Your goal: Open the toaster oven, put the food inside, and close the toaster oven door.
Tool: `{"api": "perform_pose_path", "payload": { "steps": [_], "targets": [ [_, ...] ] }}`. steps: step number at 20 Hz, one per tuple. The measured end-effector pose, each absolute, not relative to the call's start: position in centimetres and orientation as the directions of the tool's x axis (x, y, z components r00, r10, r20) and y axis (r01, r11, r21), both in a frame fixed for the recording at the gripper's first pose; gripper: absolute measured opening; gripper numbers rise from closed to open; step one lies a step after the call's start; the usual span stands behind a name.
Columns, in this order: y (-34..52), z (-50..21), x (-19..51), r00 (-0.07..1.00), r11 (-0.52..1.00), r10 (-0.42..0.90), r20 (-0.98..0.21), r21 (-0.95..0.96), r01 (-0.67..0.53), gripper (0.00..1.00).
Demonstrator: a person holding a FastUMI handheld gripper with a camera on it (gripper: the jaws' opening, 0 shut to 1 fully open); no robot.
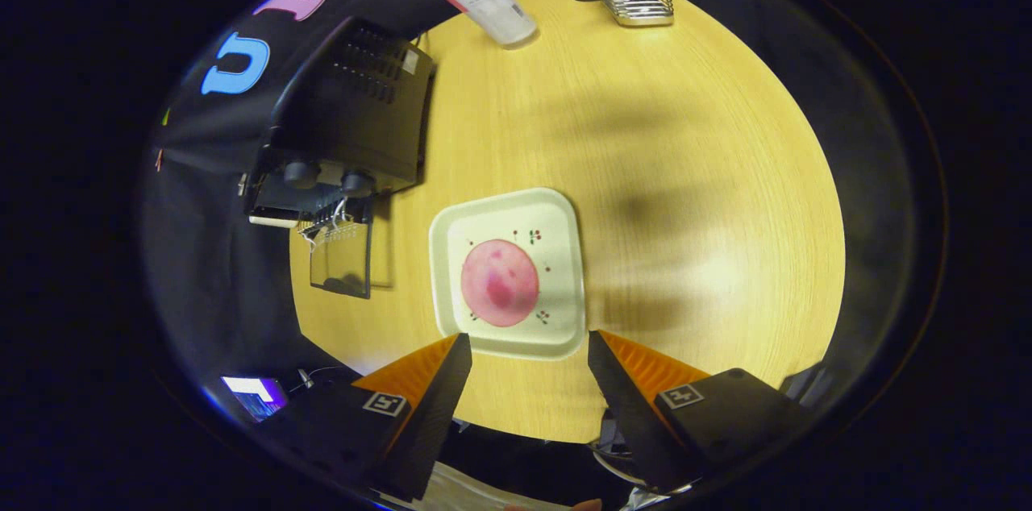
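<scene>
On the round wooden surface (685, 172), the claw (528, 350) hovered spread and empty above a square plate (564, 213) bearing a pink, probably light and soft food disc (500, 283), best pinched by its rim, the toaster oven (355, 116) standing open beside it.

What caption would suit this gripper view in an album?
Open fingers hover above a pink round food on a square plate, beside a black toaster oven with its door down.
</scene>
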State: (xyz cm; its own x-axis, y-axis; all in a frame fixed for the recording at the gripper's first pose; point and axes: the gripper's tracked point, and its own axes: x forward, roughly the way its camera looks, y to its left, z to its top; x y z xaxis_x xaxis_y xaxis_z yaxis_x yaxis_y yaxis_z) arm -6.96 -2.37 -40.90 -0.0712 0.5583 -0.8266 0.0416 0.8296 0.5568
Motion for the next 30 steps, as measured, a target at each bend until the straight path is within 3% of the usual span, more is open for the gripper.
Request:
{"api": "perform_pose_path", "payload": {
  "steps": [2,9,17,21,26,30],
  "targets": [
    [-2.4,-42.5,-6.6,-0.101,0.835,0.548,-0.831,0.550,0.004,0.95],
    [-1.6,-45.8,-5.1,-0.115,0.818,0.564,-0.817,0.573,-0.059,0.71],
    [-1.3,-46.9,-4.7,-0.102,0.801,0.595,-0.797,0.599,-0.009,0.10],
    [-1.1,-46.5,-4.8,-0.079,0.704,0.708,-0.702,0.692,0.157,0.08],
    [-1.1,-46.6,-4.8,-0.021,0.671,0.738,-0.674,0.731,0.129,0.06],
    [-1.0,-45.6,-5.1,0.014,0.596,0.793,-0.609,0.780,0.190,0.06]
  ]
}}
